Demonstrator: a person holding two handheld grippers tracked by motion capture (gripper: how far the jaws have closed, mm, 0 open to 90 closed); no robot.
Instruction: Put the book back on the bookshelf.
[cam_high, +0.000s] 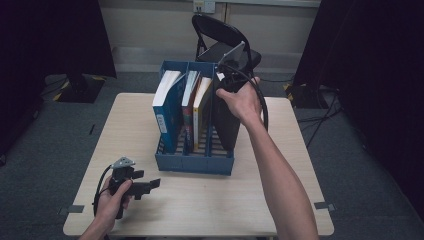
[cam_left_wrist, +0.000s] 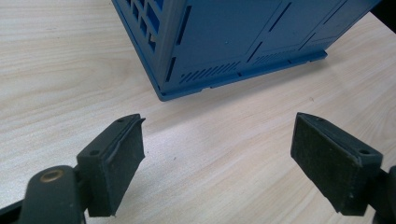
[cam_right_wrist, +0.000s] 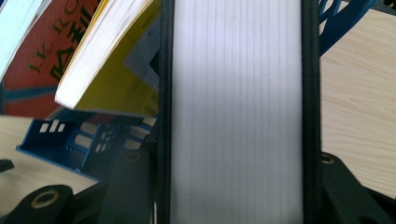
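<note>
The pale wooden bench (cam_high: 210, 200) carries a blue plastic three-slot file rack (cam_high: 195, 161). Its slot nearest the right hand-held gripper (cam_high: 231, 82) holds a black-covered book with white page edges (cam_right_wrist: 236, 116), standing upright, long axis vertical, directly below and between that gripper's jaws. These are clamped on its covers, page block facing the camera. Beside it, away from the gripper, lean a yellow paperback (cam_right_wrist: 109, 88) and a red book (cam_right_wrist: 51, 51). The right arm is stretched forward, hand above the rack's top. The left hand-held gripper (cam_left_wrist: 217, 154) rests low near the rack's front corner, jaws spread wide on nothing, far from the book.
</note>
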